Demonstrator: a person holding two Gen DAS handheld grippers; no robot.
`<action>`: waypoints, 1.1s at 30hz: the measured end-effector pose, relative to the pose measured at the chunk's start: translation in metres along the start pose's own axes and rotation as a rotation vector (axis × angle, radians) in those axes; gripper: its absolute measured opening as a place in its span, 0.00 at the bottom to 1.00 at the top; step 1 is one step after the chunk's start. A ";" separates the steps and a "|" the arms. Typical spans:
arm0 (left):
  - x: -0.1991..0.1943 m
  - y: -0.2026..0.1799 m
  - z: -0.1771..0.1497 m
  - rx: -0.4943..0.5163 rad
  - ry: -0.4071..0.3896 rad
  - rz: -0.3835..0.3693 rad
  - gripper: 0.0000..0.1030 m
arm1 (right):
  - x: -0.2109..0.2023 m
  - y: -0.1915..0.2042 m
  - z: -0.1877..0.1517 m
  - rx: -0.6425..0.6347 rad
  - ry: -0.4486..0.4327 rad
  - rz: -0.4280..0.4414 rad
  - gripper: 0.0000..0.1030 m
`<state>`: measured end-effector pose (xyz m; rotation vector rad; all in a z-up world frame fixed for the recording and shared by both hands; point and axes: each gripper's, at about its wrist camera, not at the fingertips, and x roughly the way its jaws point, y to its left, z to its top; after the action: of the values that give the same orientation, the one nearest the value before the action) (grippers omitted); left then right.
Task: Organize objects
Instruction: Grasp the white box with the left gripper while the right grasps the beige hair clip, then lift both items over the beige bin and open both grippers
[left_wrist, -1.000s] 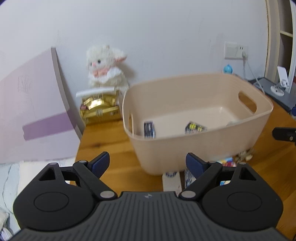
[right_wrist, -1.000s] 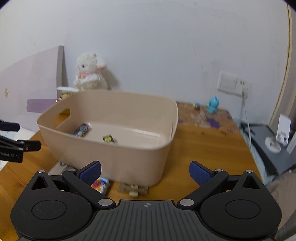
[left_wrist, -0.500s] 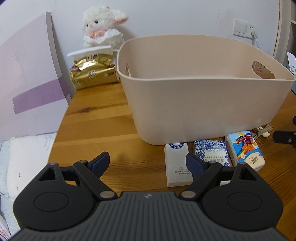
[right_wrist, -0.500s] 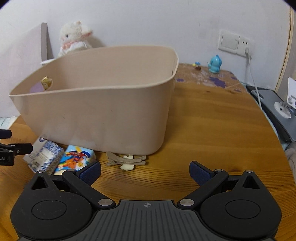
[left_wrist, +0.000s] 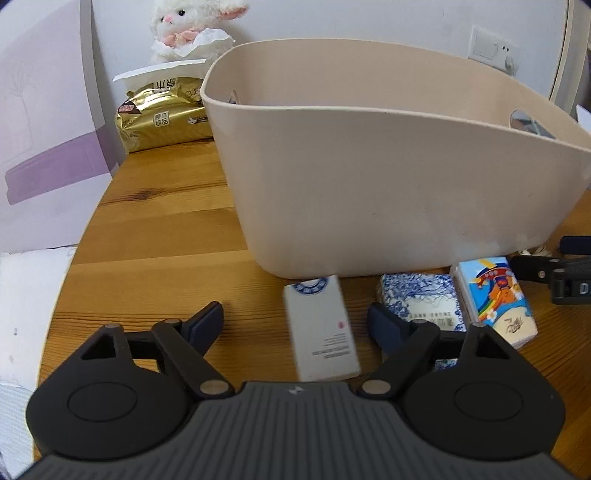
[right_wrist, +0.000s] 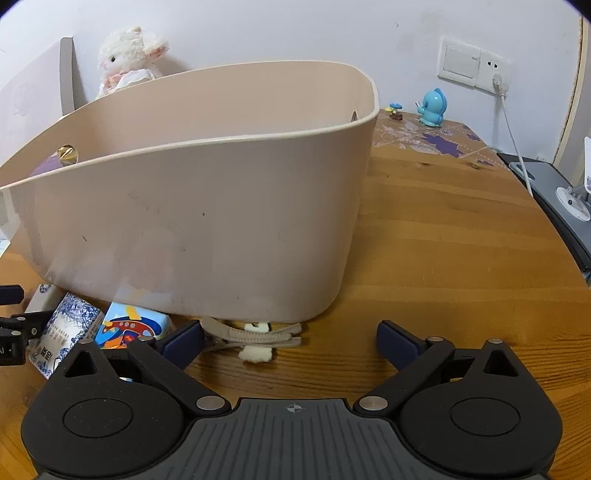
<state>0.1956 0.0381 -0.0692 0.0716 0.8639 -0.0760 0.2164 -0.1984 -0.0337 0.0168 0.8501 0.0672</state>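
Note:
A beige plastic basket (left_wrist: 388, 192) (right_wrist: 207, 221) stands on the wooden table. In front of it lie a white tissue pack (left_wrist: 321, 328), a blue-patterned tissue pack (left_wrist: 421, 299) (right_wrist: 62, 328), a colourful cartoon pack (left_wrist: 495, 299) (right_wrist: 133, 325) and beige hair clips (right_wrist: 255, 338). My left gripper (left_wrist: 295, 321) is open and low, with the white pack between its fingers, not clamped. My right gripper (right_wrist: 290, 338) is open and low, with the hair clips between its fingers. The basket's inside is hidden.
A gold tissue bag (left_wrist: 162, 114) and a white plush lamb (left_wrist: 188, 26) sit behind the basket by the wall. A purple-and-white board (left_wrist: 44, 140) leans at the left. A blue figurine (right_wrist: 432, 107), wall socket with cable (right_wrist: 498, 81) and a grey device (right_wrist: 554, 199) are at right.
Both grippers have come down from above the basket to table level and moved forward toward the objects in front of it. Both stay open.

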 end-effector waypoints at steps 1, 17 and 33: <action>0.000 0.001 0.000 -0.006 0.001 -0.014 0.74 | 0.000 0.002 0.000 -0.007 -0.005 -0.009 0.87; -0.018 -0.014 -0.003 0.011 0.022 -0.029 0.31 | -0.020 0.010 -0.016 -0.055 -0.039 0.022 0.51; -0.081 -0.030 -0.009 0.069 -0.073 -0.038 0.31 | -0.097 0.009 -0.027 -0.098 -0.154 0.060 0.50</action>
<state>0.1338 0.0117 -0.0141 0.1164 0.7900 -0.1427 0.1317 -0.1957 0.0217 -0.0438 0.6917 0.1620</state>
